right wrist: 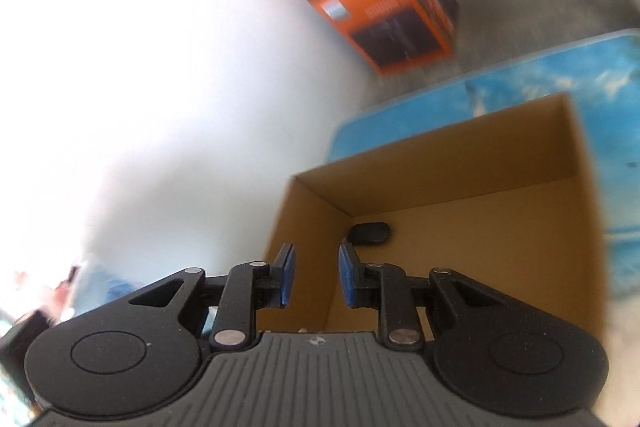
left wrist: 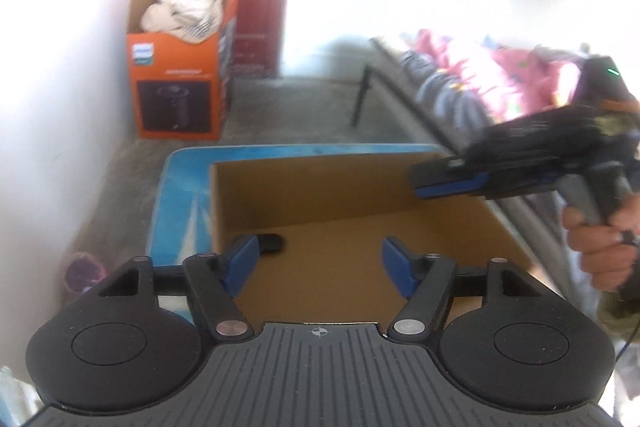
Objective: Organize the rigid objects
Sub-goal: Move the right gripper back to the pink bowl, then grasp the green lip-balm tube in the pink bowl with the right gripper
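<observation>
Room: concrete floor, white wall, blue mat [left wrist: 180,211] under open cardboard box [right wrist: 460,227].
Item: small black object [right wrist: 368,233] lies in box's far corner.
L gripper [left wrist: 318,263]: jaws wide apart, empty, over box.
R gripper [right wrist: 316,275]: jaws narrowly apart, empty.
Tip: lift both clear of box walls before fetching next item.

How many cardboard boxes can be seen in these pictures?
2. An open brown box stands on the blue mat; an orange box stands on the floor by the white wall. More may be out of view.
</observation>
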The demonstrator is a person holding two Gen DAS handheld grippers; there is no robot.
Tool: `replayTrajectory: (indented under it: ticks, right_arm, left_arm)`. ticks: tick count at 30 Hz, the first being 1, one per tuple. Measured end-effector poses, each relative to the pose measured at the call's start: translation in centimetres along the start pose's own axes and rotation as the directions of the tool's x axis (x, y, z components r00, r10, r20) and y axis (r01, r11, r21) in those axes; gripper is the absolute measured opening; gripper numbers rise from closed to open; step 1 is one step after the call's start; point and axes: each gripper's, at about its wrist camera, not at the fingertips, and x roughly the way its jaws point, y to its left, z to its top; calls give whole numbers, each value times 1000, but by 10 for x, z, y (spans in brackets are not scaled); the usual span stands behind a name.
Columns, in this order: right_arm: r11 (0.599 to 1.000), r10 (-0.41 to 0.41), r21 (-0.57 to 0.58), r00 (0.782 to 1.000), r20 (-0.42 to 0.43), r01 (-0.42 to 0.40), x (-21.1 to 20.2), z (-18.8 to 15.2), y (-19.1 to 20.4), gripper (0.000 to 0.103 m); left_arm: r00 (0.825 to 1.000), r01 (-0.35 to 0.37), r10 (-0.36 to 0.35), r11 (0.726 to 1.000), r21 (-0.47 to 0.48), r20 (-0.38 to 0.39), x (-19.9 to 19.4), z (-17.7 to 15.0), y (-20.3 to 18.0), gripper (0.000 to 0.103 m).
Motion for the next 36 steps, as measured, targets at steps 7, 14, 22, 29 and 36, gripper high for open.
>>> replayTrajectory:
  ticks: [7,14,22,29,36]
  right_arm:
    - [1000,1,16,990,144,-4,-86,-97,-3,50]
    - [952,45,301,997,66,-63,-75,-182,-57,51]
    - [876,76,480,995,-57,-40,-36,-209,-84,50]
    - [862,57,507,990,-128,16,-21,-205,-89,49]
    - [870,14,488,985,-174,74,-22,-193,-90,48]
  left_arm:
    - [992,124,-124,992,6,-8,-20,-48,-21,78]
    - [993,111,-103,985,133,-65,-11,-111,-62,80]
    - [985,112,-81,970,215,-150,10,-149,-88,62]
    - [981,118,-80,969,219,-176,23,-156,-92,45]
    - [970,190,-159,967,169,-182,18,-157,-83,38]
